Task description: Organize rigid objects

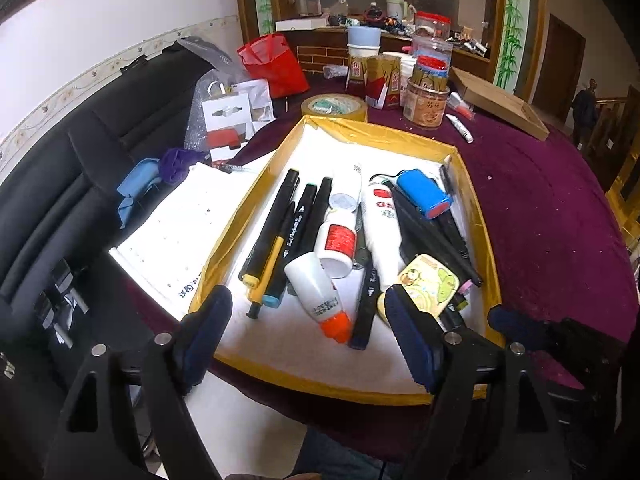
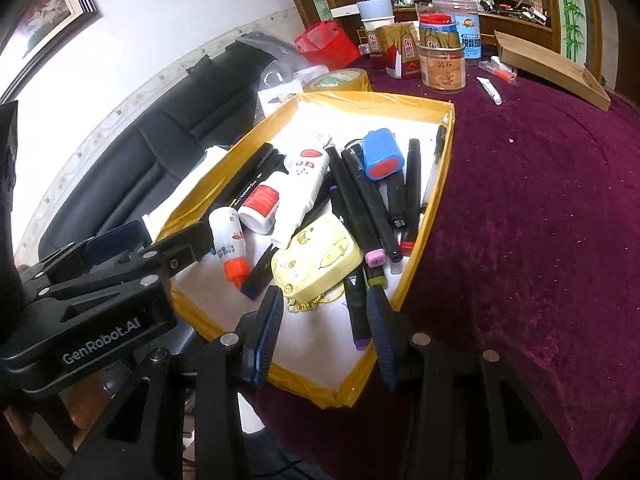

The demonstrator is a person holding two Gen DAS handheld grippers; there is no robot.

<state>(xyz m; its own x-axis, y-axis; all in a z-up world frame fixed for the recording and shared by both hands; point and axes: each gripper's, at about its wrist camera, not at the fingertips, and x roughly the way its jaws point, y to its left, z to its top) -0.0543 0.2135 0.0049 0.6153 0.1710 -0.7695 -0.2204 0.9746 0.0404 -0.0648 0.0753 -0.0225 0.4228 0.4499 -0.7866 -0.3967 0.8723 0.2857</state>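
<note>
right wrist: left gripper [image 2: 132, 240] beside tray [image 2: 424, 240]

A shallow cardboard tray [image 1: 482, 240] — glossy yellow rim, white floor — sits on a deep purple velvet tablecloth [image 2: 540, 200]. A white plastic glue bottle [image 1: 316, 292] has an orange cap; a pale yellow cartoon-printed tin [image 2: 316, 256] lies beside black markers [image 2: 368, 200].

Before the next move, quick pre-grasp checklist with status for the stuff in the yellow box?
1. Left gripper jaws open, empty: ok.
2. Right gripper jaws open, empty: ok.
3. Orange-capped glue bottle between the left jaws: not ok, it lies ahead of them.
4. Yellow cartoon tin unobstructed on top: ok.
5. Markers separated: not ok, they overlap in a pile.
6. Yellow box fully on the table: cannot tell.
</note>
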